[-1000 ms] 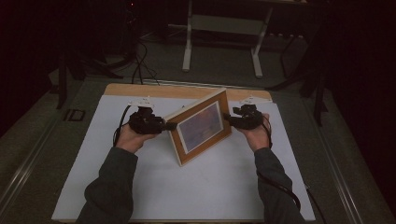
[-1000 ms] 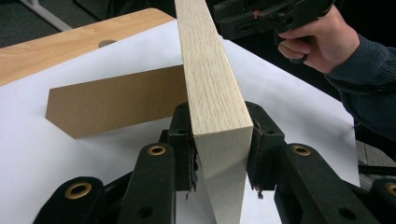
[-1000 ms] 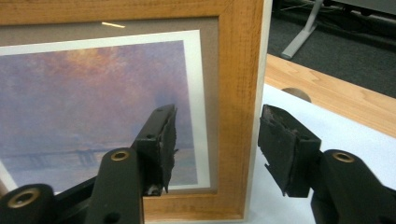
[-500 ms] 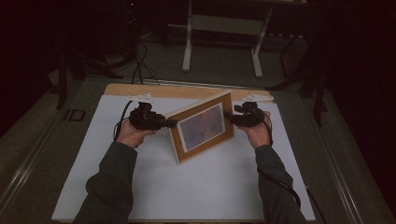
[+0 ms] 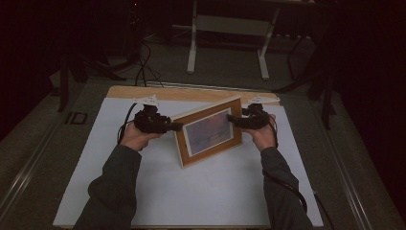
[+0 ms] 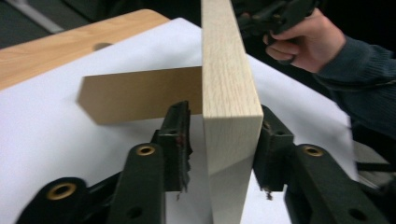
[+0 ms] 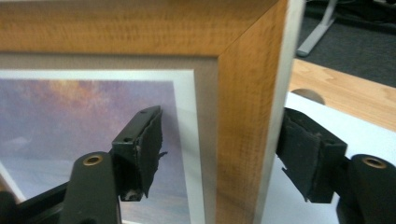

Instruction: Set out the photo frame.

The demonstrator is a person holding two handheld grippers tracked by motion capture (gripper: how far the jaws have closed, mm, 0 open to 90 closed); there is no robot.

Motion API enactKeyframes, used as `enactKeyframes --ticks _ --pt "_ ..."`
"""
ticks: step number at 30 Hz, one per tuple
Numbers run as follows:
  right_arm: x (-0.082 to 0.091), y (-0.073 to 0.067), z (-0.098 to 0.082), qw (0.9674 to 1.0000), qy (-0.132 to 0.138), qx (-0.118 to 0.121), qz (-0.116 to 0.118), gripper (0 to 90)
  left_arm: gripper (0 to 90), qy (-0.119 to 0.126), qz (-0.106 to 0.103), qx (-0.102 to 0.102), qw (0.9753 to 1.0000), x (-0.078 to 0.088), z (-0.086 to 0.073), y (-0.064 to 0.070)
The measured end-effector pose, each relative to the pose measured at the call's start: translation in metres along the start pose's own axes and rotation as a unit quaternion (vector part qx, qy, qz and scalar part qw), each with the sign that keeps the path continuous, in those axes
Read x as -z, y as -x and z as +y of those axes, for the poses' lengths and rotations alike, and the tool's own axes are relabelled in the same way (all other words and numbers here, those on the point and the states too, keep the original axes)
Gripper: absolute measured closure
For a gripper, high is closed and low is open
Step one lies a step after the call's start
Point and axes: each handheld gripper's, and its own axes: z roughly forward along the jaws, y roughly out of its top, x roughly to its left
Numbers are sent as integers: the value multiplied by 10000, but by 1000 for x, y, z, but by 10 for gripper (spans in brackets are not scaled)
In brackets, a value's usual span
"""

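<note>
A wooden picture frame (image 5: 210, 132) with a purple sky print stands upright on the white sheet (image 5: 191, 196), propped by its brown back stand (image 6: 140, 93). My left gripper (image 5: 178, 126) straddles the frame's left edge (image 6: 229, 93). In the left gripper view (image 6: 224, 154) its jaws are open, with a gap at one pad. My right gripper (image 5: 231, 118) straddles the frame's right edge (image 7: 238, 116). There (image 7: 224, 144) one pad sits in front of the glass and one behind, both apart from the wood.
The sheet covers a wooden tabletop (image 5: 143, 92), bare along its far edge. Beyond it are dark floor, cables and a white table stand (image 5: 191, 43). The person's other hand (image 6: 303, 37) shows past the frame in the left gripper view.
The frame's top right corner has shifted slightly right and down. Both hands have stayed almost in place at its sides.
</note>
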Motion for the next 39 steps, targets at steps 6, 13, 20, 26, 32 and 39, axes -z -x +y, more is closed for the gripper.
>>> enactKeyframes --ticks 6,13,20,26,32,39 --pt "-7 3 -1 9997 -103 34 197 234 559 19 518 221 9984 1 -15 14" --pt "-12 8 -1 9990 -79 -97 419 189 700 151 542 313 9979 4 -23 20" --pt "-15 16 -4 9957 27 -358 854 234 711 141 506 290 9982 4 -22 21" --pt "-10 17 -6 9959 -1 -361 825 303 712 117 476 298 9984 3 -21 17" --pt "-2 20 -12 9953 32 -374 894 411 712 158 644 336 9972 6 -21 12" --pt "3 15 -17 9961 43 -282 832 473 714 221 759 418 9960 8 -22 6"
